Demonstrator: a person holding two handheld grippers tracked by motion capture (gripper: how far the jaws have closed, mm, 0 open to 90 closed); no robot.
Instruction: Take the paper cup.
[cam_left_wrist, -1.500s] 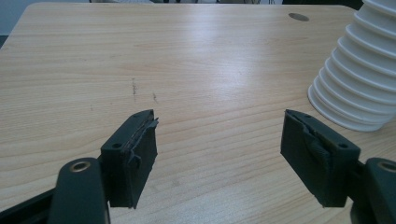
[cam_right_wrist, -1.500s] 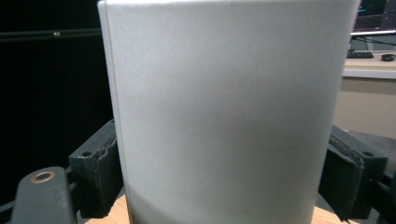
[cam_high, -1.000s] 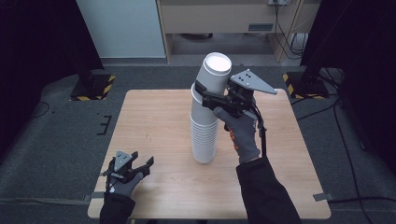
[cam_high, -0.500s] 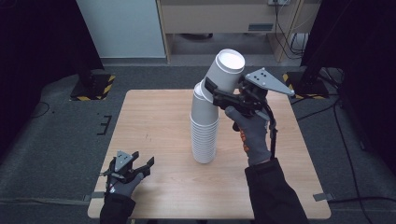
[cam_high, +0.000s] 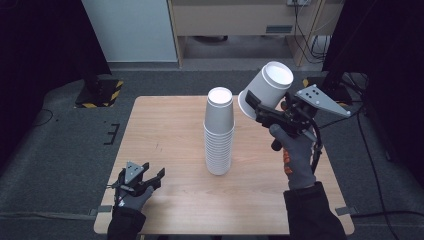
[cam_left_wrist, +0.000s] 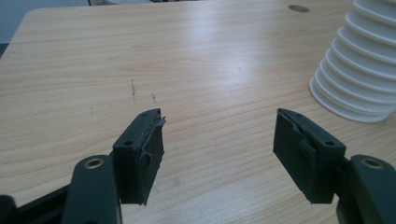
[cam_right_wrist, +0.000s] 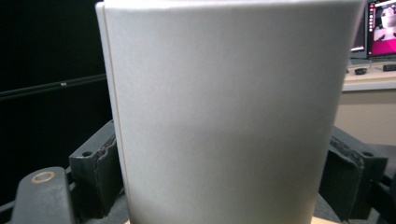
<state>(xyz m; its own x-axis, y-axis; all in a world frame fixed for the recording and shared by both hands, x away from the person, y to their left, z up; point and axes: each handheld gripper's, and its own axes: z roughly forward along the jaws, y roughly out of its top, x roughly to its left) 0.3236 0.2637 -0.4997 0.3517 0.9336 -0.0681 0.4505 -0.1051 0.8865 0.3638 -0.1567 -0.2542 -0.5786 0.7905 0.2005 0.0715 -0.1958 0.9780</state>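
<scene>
Gripping a single white paper cup (cam_high: 266, 89), the right gripper (cam_high: 261, 111) is holding it in the air to the right of the tall stack of white paper cups (cam_high: 219, 132), well apart from it and above the far right part of the table. The cup is lying tilted, its flat closed base turned up and away, its rolled rim towards the stack. In the right gripper view its matte, faintly grainy wall (cam_right_wrist: 224, 112) is sitting between the two black jaws, whose ridged pads are pressing on either side; no print or writing is showing on it.

The stack is standing upright near the middle of the light wooden table (cam_high: 165, 125), the cups nested upside down, so that their rolled rims are forming a ribbed column below a smooth plain top cup. In the left gripper view these rims (cam_left_wrist: 359, 70) are appearing as stepped white rings at the far right, resting on the tabletop.

The left gripper (cam_high: 142, 181) is resting low at the near left corner of the table, in a grey knitted glove, well apart from the stack. Its jaws have just been closing a little, yet they are standing wide apart with nothing between them, only bare wood grain with a few small dark scratches. The black pads (cam_left_wrist: 144, 149) are looking worn and chipped at their edges.
</scene>
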